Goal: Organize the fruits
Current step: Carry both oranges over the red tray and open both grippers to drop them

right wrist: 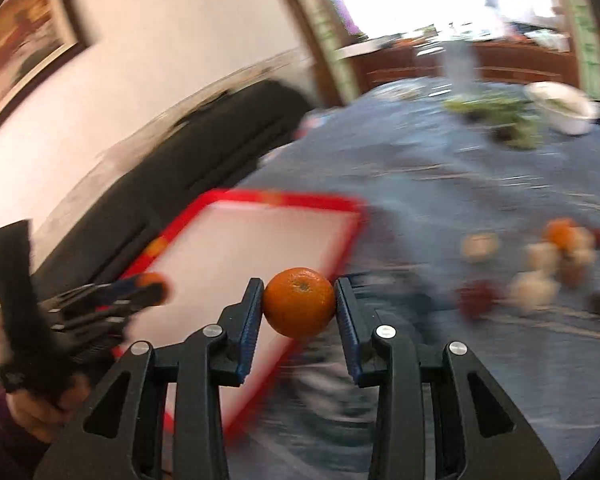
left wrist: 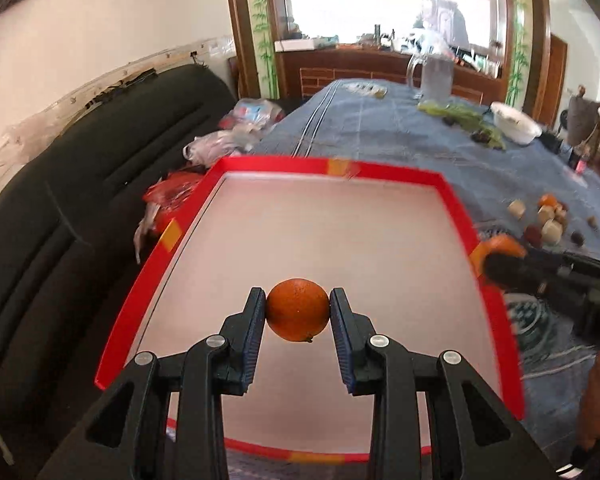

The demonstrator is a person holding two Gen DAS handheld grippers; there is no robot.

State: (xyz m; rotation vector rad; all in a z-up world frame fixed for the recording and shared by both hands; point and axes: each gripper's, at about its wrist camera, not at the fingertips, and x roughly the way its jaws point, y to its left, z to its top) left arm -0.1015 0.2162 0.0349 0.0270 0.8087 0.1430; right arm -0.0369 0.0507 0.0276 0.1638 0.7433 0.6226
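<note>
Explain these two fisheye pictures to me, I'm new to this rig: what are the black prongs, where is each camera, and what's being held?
There is no robot arm. A person holds a two-finger tool in each hand, and a camera on each tool looks forward along its fingers.

The left wrist view shows the left tool clamped on an orange, held above the red-rimmed tray. The right tool enters at its right edge.

The right wrist view, which is blurred, shows the right tool clamped on a second orange, above the tray's right edge.

The tray sits on a blue tablecloth. The tablecloth also holds a pile of small fruits, greens, a white bowl and a glass jug.
</note>
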